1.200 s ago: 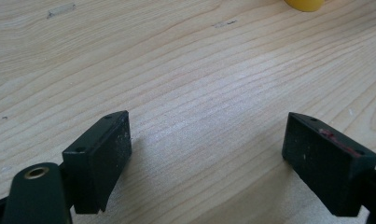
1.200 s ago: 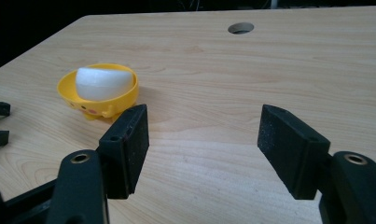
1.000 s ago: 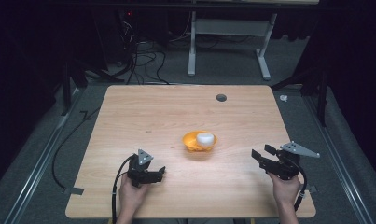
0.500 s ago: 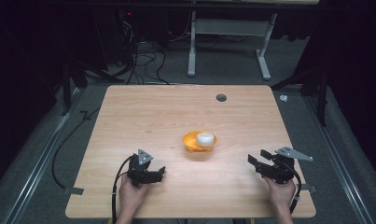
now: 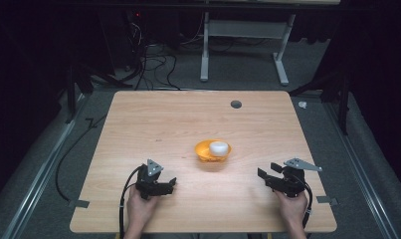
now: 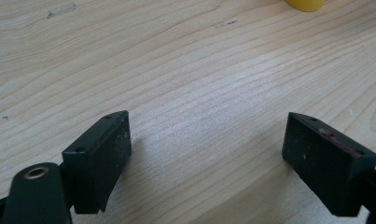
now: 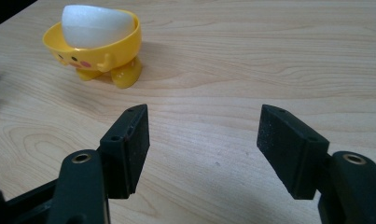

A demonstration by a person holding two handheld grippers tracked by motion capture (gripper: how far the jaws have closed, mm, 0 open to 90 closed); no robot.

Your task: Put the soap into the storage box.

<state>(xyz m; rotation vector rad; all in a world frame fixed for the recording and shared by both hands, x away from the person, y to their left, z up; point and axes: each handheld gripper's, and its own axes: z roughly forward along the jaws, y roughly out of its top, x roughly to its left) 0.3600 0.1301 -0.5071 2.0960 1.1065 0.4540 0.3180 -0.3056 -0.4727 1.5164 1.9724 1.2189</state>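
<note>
My left hand-held gripper [image 5: 160, 187] and right hand-held gripper [image 5: 273, 176], jaws apart and empty, flank the yellow cup [image 5: 213, 151] (white ball [image 5: 218, 147] inside) on the surface [image 5: 153, 119], likely before a reach.

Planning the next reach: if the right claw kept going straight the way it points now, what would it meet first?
Probably bare table. The right claw, open, aims past the yellow cup holding a white ball, which sits up and left of its line. Depth is unclear, so a graze isn't excluded.
</note>
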